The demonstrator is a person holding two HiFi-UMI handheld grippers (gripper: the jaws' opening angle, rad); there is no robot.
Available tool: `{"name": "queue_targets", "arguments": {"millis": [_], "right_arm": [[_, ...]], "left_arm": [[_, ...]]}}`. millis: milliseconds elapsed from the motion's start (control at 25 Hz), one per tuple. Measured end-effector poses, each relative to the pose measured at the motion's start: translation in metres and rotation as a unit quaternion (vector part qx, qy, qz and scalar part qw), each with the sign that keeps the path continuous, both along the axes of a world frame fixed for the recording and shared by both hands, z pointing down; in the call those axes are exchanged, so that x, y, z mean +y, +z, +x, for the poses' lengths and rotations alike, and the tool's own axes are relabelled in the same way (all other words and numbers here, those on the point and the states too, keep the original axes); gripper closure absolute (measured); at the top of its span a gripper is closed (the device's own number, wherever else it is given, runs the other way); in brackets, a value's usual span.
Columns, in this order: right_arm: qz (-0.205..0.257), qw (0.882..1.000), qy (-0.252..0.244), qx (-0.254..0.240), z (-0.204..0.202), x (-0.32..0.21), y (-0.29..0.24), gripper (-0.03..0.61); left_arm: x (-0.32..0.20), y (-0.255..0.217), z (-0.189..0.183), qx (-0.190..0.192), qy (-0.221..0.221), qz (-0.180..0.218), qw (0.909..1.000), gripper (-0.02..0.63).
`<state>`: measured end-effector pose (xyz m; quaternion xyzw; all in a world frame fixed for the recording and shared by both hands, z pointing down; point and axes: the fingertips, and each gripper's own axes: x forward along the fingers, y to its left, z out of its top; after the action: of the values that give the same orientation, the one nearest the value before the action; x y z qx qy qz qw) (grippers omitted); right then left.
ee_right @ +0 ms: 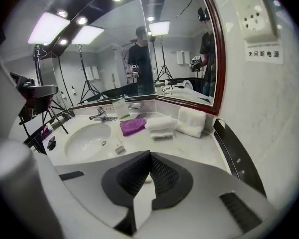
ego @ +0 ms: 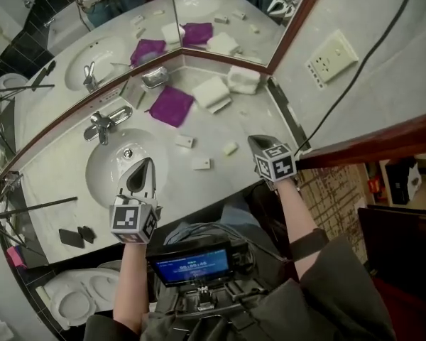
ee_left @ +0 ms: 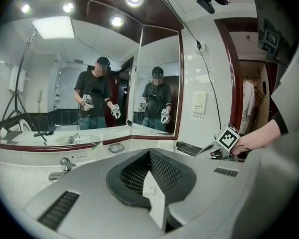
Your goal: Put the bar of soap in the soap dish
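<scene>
Head view, near to far. Lit screen (ego: 192, 265) on chest rig at bottom centre. Just above, L gripper (ego: 147, 166) lower left of centre, over near rim of sink basin (ego: 106, 165), marker cube (ego: 133, 221) facing cam. R gripper (ego: 255, 143) right of centre, near counter (ego: 57, 190) edge by side wall. Two dark flat items (ego: 72, 237) at lower left end of counter.

Left gripper view: L fingers (ee_left: 162, 171) pressed together, nothing btwn, aimed at mirror (ee_left: 55, 73). Right gripper view: R fingers (ee_right: 162, 176) also shut tight & empty, tilted down twd counter.

On counter btwn the two grippers in head view: small white box (ego: 201, 164); a bit further, bar of soap (ego: 230, 148), pale, lying loose, touching neither gripper; second box (ego: 184, 141) beside basin's right rim. Behind basin, faucet (ego: 101, 125), centre left. Further back, purple cloth (ego: 172, 106) mid-frame, folded white towels (ego: 211, 91) to its right, another stack (ego: 243, 79) in the corner. Silvery soap dish (ego: 155, 77) at counter's back edge, upper centre, just above-left of cloth, against mirror; well apart from soap, w/ cloth & box btwn. Same dish at upper centre of right gripper view (ee_right: 134, 105), beyond cloth. Wall socket (ego: 331, 55) upper right.
</scene>
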<state>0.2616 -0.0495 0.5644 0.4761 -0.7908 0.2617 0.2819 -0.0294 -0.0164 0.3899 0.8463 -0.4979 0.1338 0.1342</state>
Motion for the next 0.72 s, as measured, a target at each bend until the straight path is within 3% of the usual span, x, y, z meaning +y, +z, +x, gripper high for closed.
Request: {"name": "queue_targets", "arguments": {"millis": [280, 520, 680, 720], "right_arm": [[0.021, 1.0, 0.004, -0.002, 0.005, 0.032, -0.015, 0.568], [-0.014, 1.0, 0.028, -0.001, 0.0, 0.043, 0.001, 0.553], [-0.05, 0.995, 0.086, 0.008, -0.007, 0.049, 0.023, 0.547], [-0.06, 0.993, 0.098, 0.008, -0.013, 0.049, 0.03, 0.5]], "left_arm": [[0.002, 0.001, 0.002, 0.002, 0.017, 0.009, 0.9998, 0.614], [0.005, -0.004, 0.004, -0.005, 0.023, 0.017, 0.9996, 0.614], [0.006, -0.006, 0.004, -0.003, 0.021, 0.014, 0.9997, 0.614], [0.006, -0.006, 0.003, -0.003, 0.022, 0.013, 0.9997, 0.614]]}}
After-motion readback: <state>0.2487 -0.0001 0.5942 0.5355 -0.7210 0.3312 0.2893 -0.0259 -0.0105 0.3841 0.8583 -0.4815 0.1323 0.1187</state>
